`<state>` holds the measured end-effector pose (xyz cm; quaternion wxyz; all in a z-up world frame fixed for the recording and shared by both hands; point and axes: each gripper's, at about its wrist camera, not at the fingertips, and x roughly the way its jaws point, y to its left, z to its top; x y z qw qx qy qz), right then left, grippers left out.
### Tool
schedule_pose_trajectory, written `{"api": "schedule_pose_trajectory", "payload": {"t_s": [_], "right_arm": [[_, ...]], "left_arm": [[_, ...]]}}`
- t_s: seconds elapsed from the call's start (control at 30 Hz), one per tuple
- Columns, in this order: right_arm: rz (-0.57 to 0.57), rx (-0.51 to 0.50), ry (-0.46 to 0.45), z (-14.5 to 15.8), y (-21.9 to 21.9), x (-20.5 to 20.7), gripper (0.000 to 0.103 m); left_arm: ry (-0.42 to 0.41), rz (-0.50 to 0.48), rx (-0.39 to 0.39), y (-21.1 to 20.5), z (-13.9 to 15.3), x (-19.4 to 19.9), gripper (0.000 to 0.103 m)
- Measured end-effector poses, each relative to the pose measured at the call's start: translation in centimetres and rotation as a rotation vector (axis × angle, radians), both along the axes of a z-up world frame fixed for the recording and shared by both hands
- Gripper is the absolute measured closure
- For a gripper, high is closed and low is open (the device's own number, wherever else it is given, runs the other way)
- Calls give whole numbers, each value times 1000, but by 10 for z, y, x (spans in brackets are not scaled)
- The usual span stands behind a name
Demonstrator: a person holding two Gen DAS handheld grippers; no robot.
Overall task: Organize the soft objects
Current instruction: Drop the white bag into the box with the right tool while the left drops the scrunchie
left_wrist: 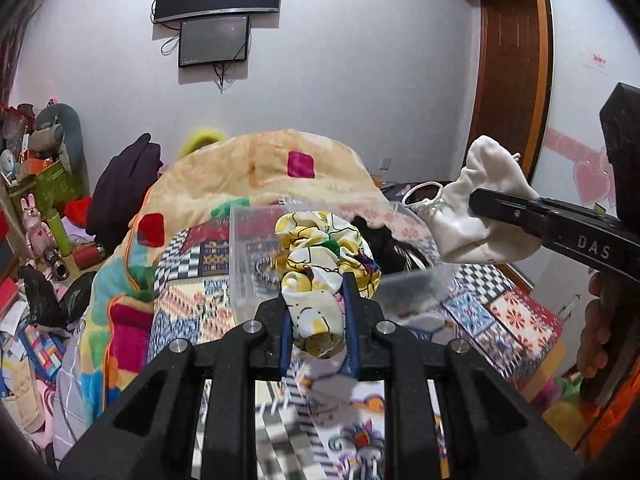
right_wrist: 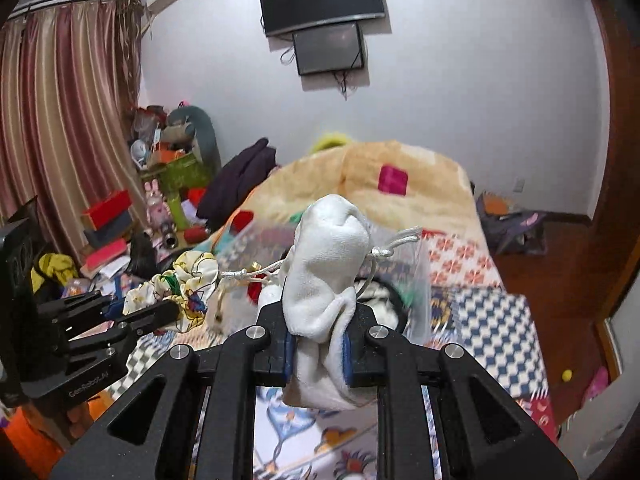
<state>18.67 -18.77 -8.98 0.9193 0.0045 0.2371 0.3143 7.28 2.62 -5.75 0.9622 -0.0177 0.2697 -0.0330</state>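
Note:
My left gripper (left_wrist: 316, 320) is shut on a yellow and white patterned cloth (left_wrist: 324, 256) and holds it above the bed, in front of a clear plastic box (left_wrist: 248, 264). My right gripper (right_wrist: 318, 344) is shut on a white drawstring pouch (right_wrist: 328, 268), also held in the air near the box (right_wrist: 416, 280). In the left wrist view the pouch (left_wrist: 476, 208) and the right gripper (left_wrist: 504, 210) show at the right. In the right wrist view the patterned cloth (right_wrist: 180, 284) and the left gripper (right_wrist: 160, 312) show at the left. Dark items lie inside the box.
A bed with a patchwork sheet (right_wrist: 492, 312) fills the middle. A rolled orange blanket (left_wrist: 256, 176) lies behind the box. Cluttered boxes and toys (right_wrist: 160, 184) stand at the left by the curtain. Two screens (right_wrist: 324, 12) hang on the far wall.

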Motion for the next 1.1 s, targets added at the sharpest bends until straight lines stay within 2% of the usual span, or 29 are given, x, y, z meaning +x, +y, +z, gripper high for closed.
{"api": "schedule_pose_trajectory", "payload": {"t_s": [0.3, 0.67, 0.87, 0.97, 1.07, 1.1], "right_arm": [[-15, -3, -7, 2, 14, 23, 87], [24, -58, 97, -31, 36, 56, 87], [11, -110, 122, -46, 43, 67, 84], [-2, -120, 125, -48, 43, 69, 80], [-28, -136, 134, -49, 43, 72, 66], [-37, -141, 133, -49, 43, 73, 57]], "left_arm": [[29, 12, -6, 3, -6, 44, 82], [126, 20, 1, 5, -36, 100, 82], [164, 25, 11, 2, -50, 115, 81], [167, 25, 21, -1, -54, 117, 71], [163, 23, 32, -4, -54, 116, 55], [157, 24, 40, -5, -54, 115, 48]]}}
